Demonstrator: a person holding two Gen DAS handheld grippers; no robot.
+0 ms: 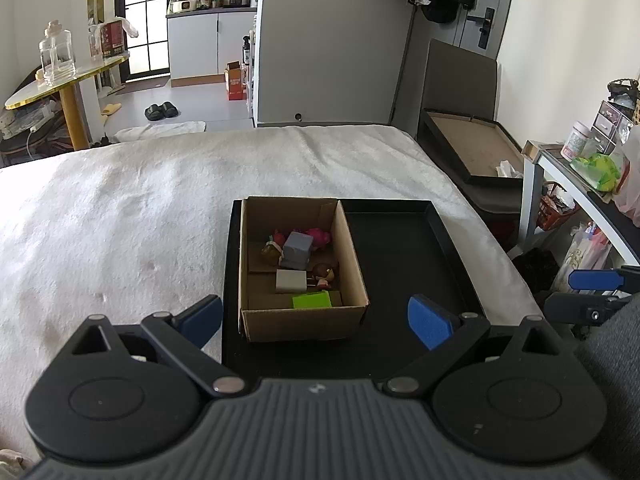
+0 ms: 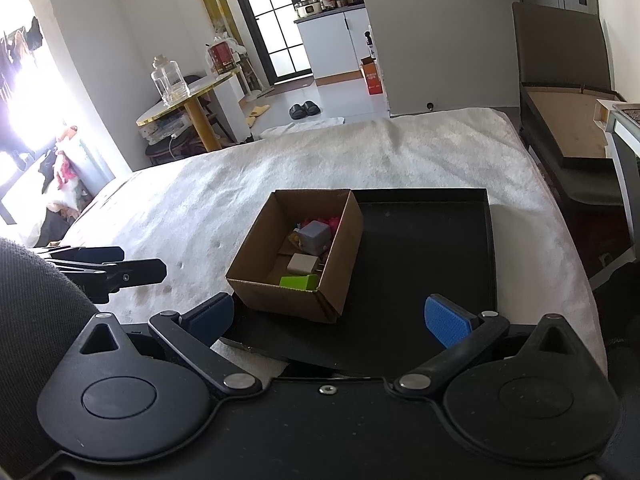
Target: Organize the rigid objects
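Both tools spread wide, holding nothing: left tool [image 1: 316, 320], right tool [image 2: 330, 316] hang just short of box [image 1: 352, 264]. Toys [image 1: 298, 250] sit inside box, box on tray's [image 1: 400, 248] left half, likely for sorting.

Left wrist view nearly square-on, right wrist view seemingly from further right, both sharing cardboard box [image 1: 300, 264] [image 2: 296, 248]
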